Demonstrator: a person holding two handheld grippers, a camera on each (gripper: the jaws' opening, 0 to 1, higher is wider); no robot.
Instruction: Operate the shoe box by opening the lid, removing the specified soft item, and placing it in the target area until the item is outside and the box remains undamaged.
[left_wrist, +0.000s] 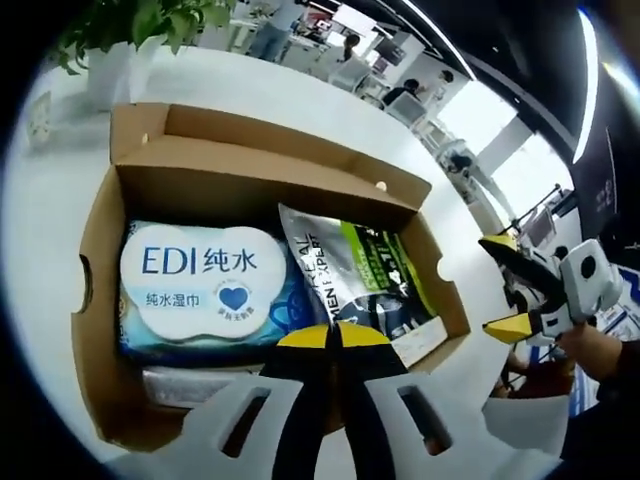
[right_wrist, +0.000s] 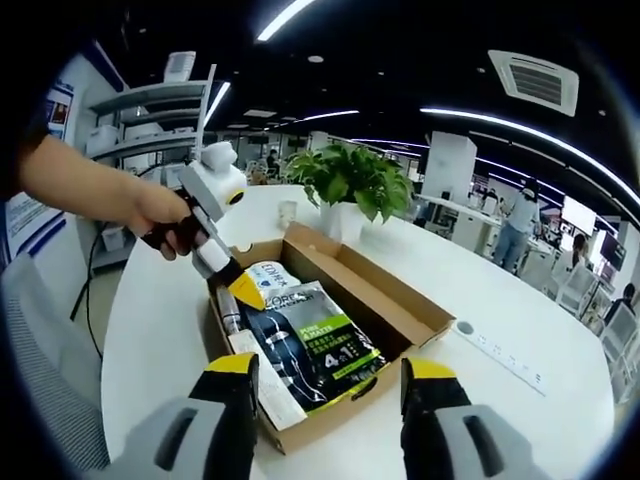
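We see the closed, empty left gripper over the open shoe box's wet-wipes pack, the right gripper wide open and empty.

Shoe box: matt brown corrugated cardboard, plain raw inner walls.
Wet-wipe pack: soft plastic film, glossy, with a smooth white label.
Dark pouch: shiny plastic wrap, creased and catching light.
Table: smooth white top, faint sheen.
Left gripper: white moulded plastic body, jaws tipped yellow and black.
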